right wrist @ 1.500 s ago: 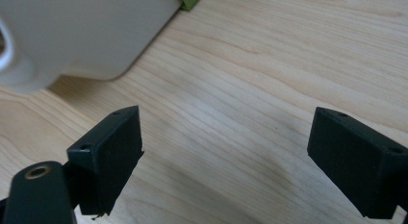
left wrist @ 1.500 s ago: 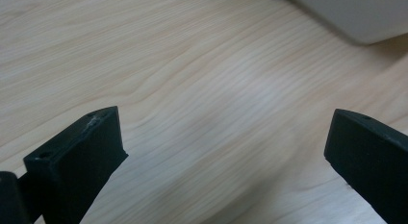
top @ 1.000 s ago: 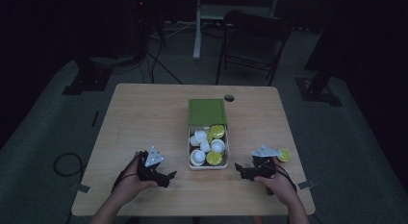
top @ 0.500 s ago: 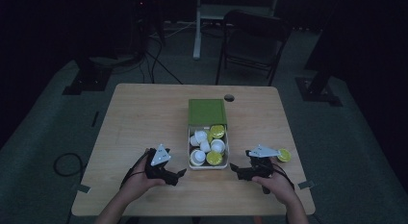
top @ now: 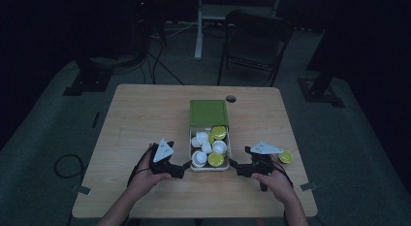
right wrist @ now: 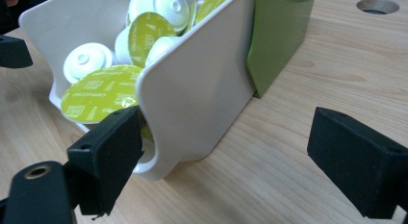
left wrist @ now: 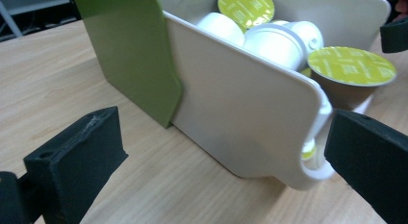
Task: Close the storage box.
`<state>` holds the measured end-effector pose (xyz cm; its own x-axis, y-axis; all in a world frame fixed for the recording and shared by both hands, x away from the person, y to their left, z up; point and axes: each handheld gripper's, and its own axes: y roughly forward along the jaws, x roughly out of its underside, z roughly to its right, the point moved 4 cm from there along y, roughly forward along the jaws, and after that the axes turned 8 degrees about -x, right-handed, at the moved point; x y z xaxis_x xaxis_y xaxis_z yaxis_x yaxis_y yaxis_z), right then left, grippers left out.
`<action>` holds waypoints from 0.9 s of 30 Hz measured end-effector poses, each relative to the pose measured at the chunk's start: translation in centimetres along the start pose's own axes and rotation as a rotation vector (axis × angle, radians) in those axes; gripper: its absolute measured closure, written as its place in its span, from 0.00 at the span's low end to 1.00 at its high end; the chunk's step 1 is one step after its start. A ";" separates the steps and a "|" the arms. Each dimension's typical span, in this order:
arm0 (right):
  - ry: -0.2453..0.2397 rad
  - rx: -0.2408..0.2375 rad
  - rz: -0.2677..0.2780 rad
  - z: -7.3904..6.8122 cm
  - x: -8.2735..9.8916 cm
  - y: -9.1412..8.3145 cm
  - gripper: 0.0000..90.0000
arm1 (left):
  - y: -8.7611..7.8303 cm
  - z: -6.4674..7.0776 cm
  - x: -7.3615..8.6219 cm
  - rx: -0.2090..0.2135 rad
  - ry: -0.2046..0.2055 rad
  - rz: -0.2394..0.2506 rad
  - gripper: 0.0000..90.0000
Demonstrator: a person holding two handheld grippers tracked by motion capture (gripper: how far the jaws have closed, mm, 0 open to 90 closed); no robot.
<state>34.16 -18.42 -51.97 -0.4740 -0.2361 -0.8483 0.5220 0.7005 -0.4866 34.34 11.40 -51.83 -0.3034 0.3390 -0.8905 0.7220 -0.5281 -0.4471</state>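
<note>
A white plastic tray (top: pixel 209 166) of coffee capsules sits near the front edge of the wooden table (top: pixel 145 114), roughly at its middle from side to side. Its long axis runs from the person's side toward the far edge, and its far end is slid into a green sleeve (top: pixel 208 112) (so the open, capsule-filled end points back toward the person). In the tray lie white capsules (top: pixel 219 147) and ones with yellow-green foil lids (top: pixel 218 132), tumbled at mixed angles.

The left gripper (top: pixel 186 165) lies just beside the tray's near left corner, held in the person's left hand (top: pixel 145 175). In the left gripper view its jaws stand wide apart with nothing between them that they grip; the tray's white side wall (left wrist: pixel 240 108) and rounded corner fill the gap, and the right-hand jaw is close to that corner, though I cannot tell whether it touches.

The right gripper (top: pixel 233 164) mirrors it at the near right corner, held in the right hand (top: pixel 276 180). Its jaws are also wide open and hold nothing; in the right gripper view one jaw sits at the tray's front corner (right wrist: pixel 159 161), just under a yellow-lidded capsule (right wrist: pixel 98 99), while the other is well apart over bare wood.

One loose yellow-lidded capsule (top: pixel 285 156) rests on the table just beyond the right hand. A round cable hole (top: pixel 230 98) lies in the tabletop near the sleeve's far right corner.
</note>
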 end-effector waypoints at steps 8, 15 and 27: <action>0.008 0.002 -0.007 0.2 0.1 0.2 0.13 | 0.4 -0.2 0.0 -0.018 -0.002 0.013 0.00; 0.010 0.002 -0.012 0.3 0.0 0.4 0.12 | 0.7 -0.2 0.0 -0.019 -0.010 0.020 0.00; 0.005 0.013 -0.021 0.5 -0.4 0.8 0.12 | 0.7 -1.1 0.1 -0.038 -0.017 0.024 0.00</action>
<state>35.11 -18.11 -52.16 -0.4881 -0.2475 -0.8369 0.5213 0.6864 -0.5070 35.49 11.87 -52.10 -0.2959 0.3128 -0.9026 0.7522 -0.5061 -0.4220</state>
